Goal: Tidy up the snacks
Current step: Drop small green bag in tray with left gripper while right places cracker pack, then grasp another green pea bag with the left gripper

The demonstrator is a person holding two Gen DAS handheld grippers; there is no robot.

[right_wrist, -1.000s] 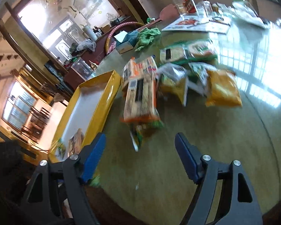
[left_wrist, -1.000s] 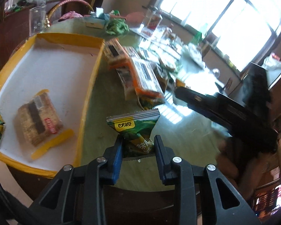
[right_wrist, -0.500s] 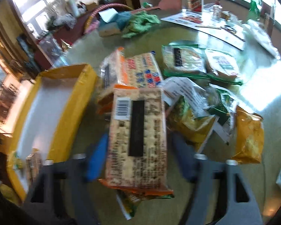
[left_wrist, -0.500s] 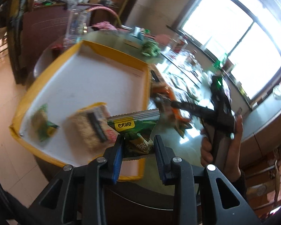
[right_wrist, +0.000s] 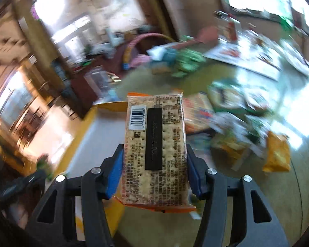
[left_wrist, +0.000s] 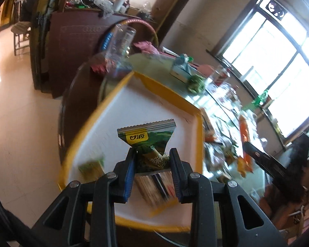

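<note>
A green snack packet (left_wrist: 148,144) with a yellow label is pinched at its lower end between the blue pads of the left tool (left_wrist: 152,164), its crimped top edge flaring wide above the jaws. It hangs over the white floor of a yellow-rimmed tray (left_wrist: 198,135) that sits at the edge of the table (left_wrist: 160,61). Two snacks already lie in the tray: a small green-and-yellow packet (left_wrist: 91,167) to the left of the tool and a blurred cracker pack (left_wrist: 156,187) directly beneath the held packet.

In the right wrist view, a long pack of crackers (right_wrist: 155,150) in clear wrap with orange ends, barcode and black stripe facing up, is clamped by its long sides in the right tool (right_wrist: 154,164), whose jaws have just closed in on it. The pack is lifted clear of the table, with the near corner of the yellow tray (right_wrist: 113,105) behind and to its left.

The rest of the snacks remain in a loose heap (right_wrist: 232,123) on the green tabletop to the right of the tray, among them an orange bag (right_wrist: 277,154) at the near edge of the pile; motion blur hides most labels. Farther back on the table are a green cloth (left_wrist: 195,82) and a tissue box (left_wrist: 181,70), with bright windows (left_wrist: 278,78) beyond. The right tool's dark body (left_wrist: 274,164) shows at the right edge of the left wrist view.
</note>
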